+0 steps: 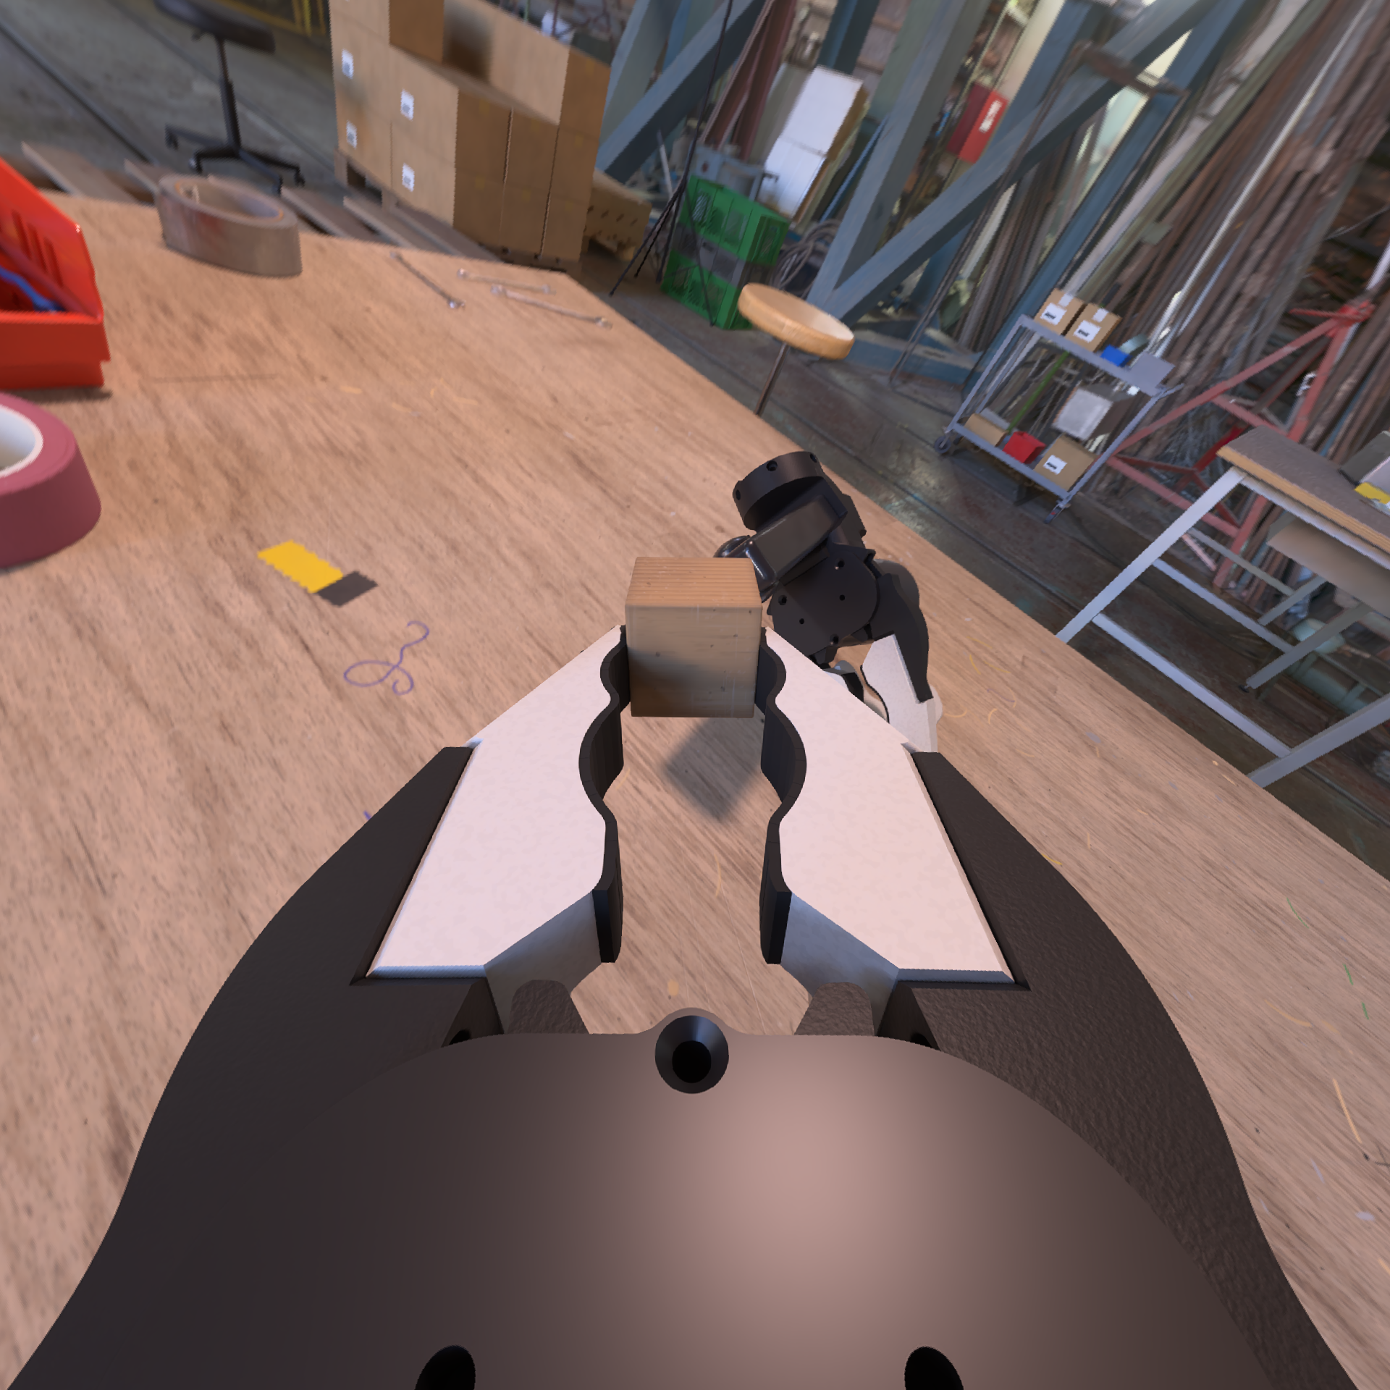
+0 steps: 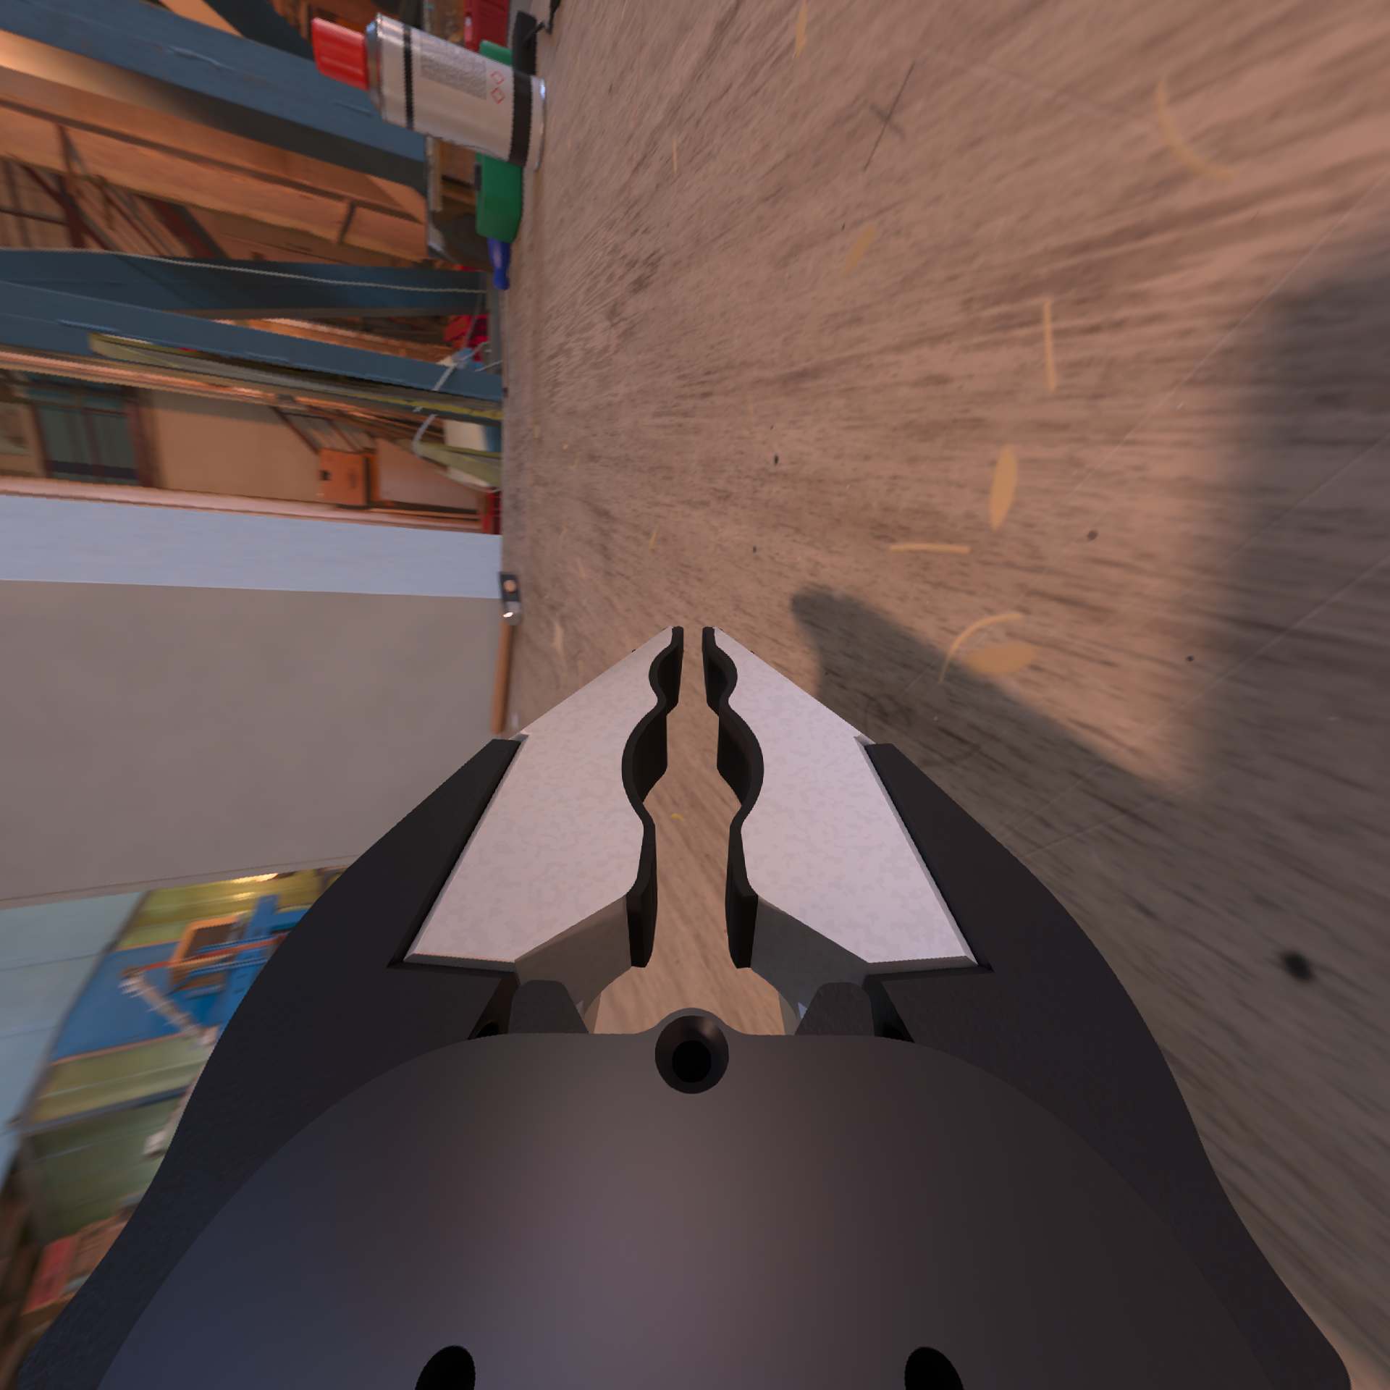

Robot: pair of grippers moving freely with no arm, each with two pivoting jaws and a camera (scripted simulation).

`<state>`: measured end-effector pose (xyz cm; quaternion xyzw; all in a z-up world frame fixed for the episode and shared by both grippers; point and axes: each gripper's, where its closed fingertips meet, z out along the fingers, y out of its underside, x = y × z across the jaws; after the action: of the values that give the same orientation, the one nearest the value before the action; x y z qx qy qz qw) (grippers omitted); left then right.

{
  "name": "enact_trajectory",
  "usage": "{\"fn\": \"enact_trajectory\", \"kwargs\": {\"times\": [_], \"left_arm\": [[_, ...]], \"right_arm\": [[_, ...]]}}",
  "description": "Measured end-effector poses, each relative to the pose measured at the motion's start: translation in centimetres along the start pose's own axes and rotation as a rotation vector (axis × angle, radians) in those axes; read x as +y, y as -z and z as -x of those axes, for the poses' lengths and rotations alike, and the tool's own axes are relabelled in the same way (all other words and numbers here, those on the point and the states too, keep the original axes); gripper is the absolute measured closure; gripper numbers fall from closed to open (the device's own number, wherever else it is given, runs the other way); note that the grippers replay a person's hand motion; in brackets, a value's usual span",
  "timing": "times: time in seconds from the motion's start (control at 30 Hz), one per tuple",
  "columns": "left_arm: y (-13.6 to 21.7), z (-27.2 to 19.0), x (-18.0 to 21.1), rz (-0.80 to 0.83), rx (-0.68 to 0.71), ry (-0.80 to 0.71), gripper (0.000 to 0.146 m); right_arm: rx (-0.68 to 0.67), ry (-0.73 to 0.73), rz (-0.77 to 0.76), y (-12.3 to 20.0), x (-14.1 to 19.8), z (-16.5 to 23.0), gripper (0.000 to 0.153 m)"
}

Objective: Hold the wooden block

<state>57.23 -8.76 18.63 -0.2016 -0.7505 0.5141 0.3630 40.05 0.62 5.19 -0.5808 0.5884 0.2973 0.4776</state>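
Observation:
A light wooden block [image 1: 693, 639] sits between the fingertips of my left gripper [image 1: 693, 662]. The gripper is shut on it and holds it above the wooden table [image 1: 451, 466], with the block's shadow on the table below. My right gripper [image 1: 835, 594] shows just behind the block in the left wrist view, tilted down near the table's right edge. In its own view, rolled on its side, the right gripper [image 2: 690, 639] is shut and empty, close over the table [image 2: 902, 376]. The block does not show in the right wrist view.
A red bin [image 1: 45, 301], a dark red tape roll [image 1: 37, 481] and a brown tape roll [image 1: 226, 226] lie at the left and far left. Wrenches [image 1: 526, 293] lie at the far edge. A spray can [image 2: 459, 86] and a hammer [image 2: 505, 654] sit by the table edge.

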Motion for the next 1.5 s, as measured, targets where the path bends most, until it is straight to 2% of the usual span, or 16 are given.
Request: {"fn": "enact_trajectory", "kwargs": {"times": [0.07, 0.13, 0.27, 0.4, 0.57, 0.73, 0.8, 0.9, 1.0, 1.07, 1.13, 1.2, 1.3, 1.37, 1.5], "left_arm": [[0.0, 0.0, 0.4, 0.033, -0.026, 0.007, 0.114], [0.6, -0.6, 0.4, 0.056, -0.058, -0.032, 0.114], [2.7, -1.2, -0.9, 0.048, -0.138, -0.061, 0.114], [3.6, 0.0, -0.7, 0.078, -0.233, -0.028, 0.114], [2.2, 0.5, 1.6, 0.123, -0.252, -0.020, 0.114], [2.1, 1.2, 2.4, 0.147, -0.284, -0.011, 0.114], [2.3, 1.0, 2.3, 0.138, -0.287, -0.032, 0.114], [2.4, 0.5, 1.9, 0.140, -0.302, -0.072, 0.114], [2.5, 0.1, 1.6, 0.166, -0.334, -0.100, 0.114], [2.5, 0.1, 1.6, 0.181, -0.355, -0.106, 0.114], [2.5, 0.2, 1.6, 0.188, -0.363, -0.105, 0.114], [2.5, 0.1, 1.5, 0.189, -0.366, -0.107, 0.114], [2.3, -0.2, 1.2, 0.197, -0.367, -0.121, 0.114], [2.2, -0.5, 0.8, 0.206, -0.372, -0.136, 0.114], [2.4, -1.0, 0.4, 0.224, -0.383, -0.152, 0.114]], "right_arm": [[-0.065, -0.042, 0.031, -0.3, 0.4, 0.3, 0.147], [-0.084, -0.023, 0.058, -0.5, 0.4, 0.4, 0.148], [-0.118, -0.010, 0.071, -0.3, -1.2, 0.9, 0.150], [-0.091, -0.023, 0.091, 0.4, -2.6, -0.6, 0.149], [-0.053, -0.011, 0.203, 0.1, -0.8, -2.2, 0.146], [-0.029, 0.036, 0.213, -0.1, -0.4, -3.0, 0.139], [-0.013, 0.083, 0.211, 0.1, -0.3, -2.8, 0.136], [0.028, 0.155, 0.214, 1.5, 0.1, -2.2, 0.117], [0.154, 0.265, 0.160, 5.1, -1.1, -2.3, 0.113], [0.351, 0.428, 0.092, 8.5, -3.7, -3.5, 0.111], [0.504, 0.690, -0.045, 10.5, -7.0, -3.9, 0.103], [0.488, 0.811, -0.067, 9.9, -8.5, -4.2, 0.097], [0.391, 0.774, 0.114, 7.2, -8.3, -5.7, 0.096], [0.431, 0.799, 0.237, 6.0, -8.3, -7.2, 0.101], [0.527, 0.981, 0.264, 4.6, -8.9, -7.5, 0.103]]}}
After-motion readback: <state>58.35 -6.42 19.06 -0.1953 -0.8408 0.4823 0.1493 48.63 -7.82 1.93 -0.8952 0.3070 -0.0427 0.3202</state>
